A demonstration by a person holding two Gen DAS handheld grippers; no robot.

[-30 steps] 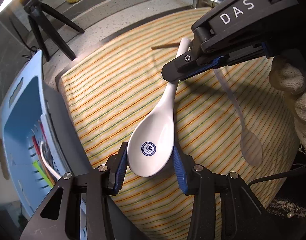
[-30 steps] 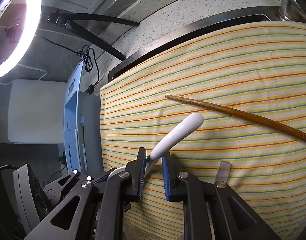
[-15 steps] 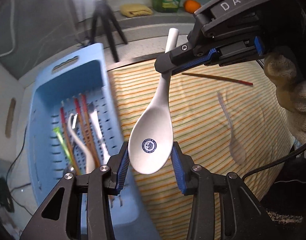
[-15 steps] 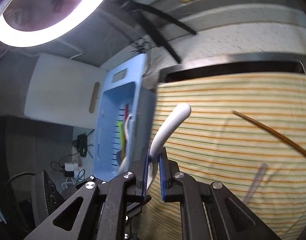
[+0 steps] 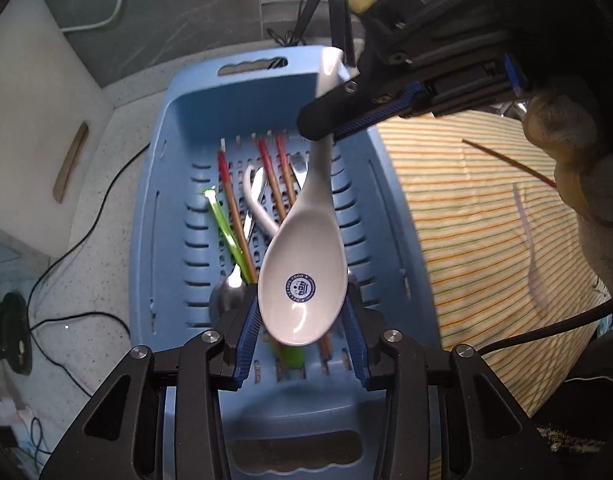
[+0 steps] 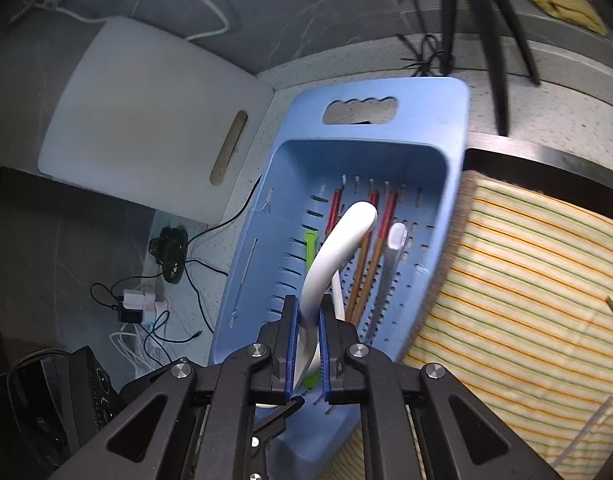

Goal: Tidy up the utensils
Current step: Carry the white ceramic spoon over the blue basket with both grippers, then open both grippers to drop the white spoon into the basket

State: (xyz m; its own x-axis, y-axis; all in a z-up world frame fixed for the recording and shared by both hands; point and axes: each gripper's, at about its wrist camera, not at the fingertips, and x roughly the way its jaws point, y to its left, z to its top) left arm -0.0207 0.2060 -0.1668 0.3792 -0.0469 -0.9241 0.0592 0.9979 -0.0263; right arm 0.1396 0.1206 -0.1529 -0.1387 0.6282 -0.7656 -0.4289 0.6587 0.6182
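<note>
Left wrist view: white spoon [image 5: 304, 276] bowl between closing left tongs [image 5: 302, 332]; right tongs [image 5: 326, 128] clench its handle.

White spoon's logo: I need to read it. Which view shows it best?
The left wrist view: the white spoon faces the camera bowl-up, blue logo visible, bowl between the left gripper pads. The right wrist view shows only its handle, clamped in the right gripper.
</note>
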